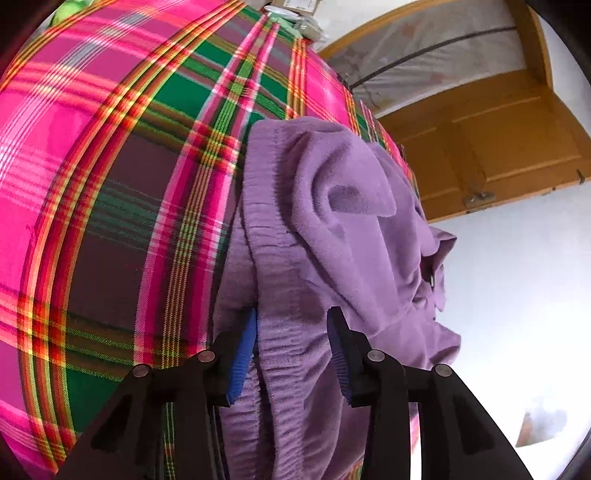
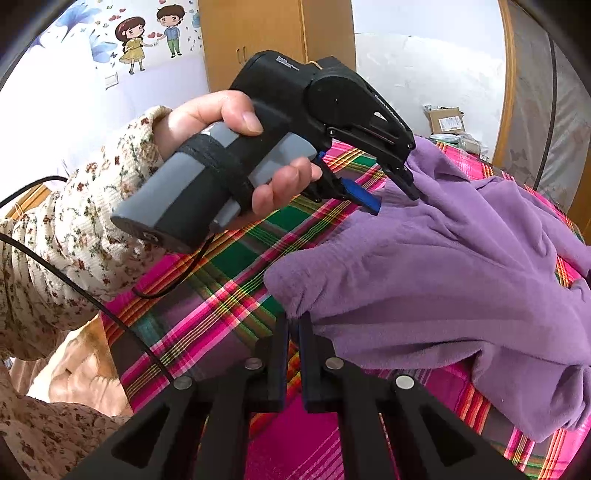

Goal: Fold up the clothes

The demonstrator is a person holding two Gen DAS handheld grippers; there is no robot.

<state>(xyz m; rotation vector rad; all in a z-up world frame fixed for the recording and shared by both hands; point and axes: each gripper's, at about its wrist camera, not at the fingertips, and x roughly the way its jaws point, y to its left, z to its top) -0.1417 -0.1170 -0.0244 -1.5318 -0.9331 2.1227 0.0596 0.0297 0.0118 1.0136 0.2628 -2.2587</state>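
A purple fleece garment (image 1: 332,221) with a gathered elastic waistband lies bunched on a pink, green and red plaid bedspread (image 1: 110,184). My left gripper (image 1: 291,350) has its blue pads pressed on either side of the waistband, and the thick fabric fills the gap between them. In the right wrist view the left gripper (image 2: 391,195) is held by a hand (image 2: 221,118), and the garment (image 2: 443,258) peaks up at its fingers. My right gripper (image 2: 294,325) is shut on a near edge of the garment, just above the bedspread (image 2: 221,288).
A floral sleeve (image 2: 55,240) and a black cable (image 2: 74,280) cross the left of the right wrist view. A wooden wardrobe (image 2: 258,29) and a cardboard box (image 2: 445,120) stand beyond the bed. A wooden door (image 1: 498,147) is right of the bed.
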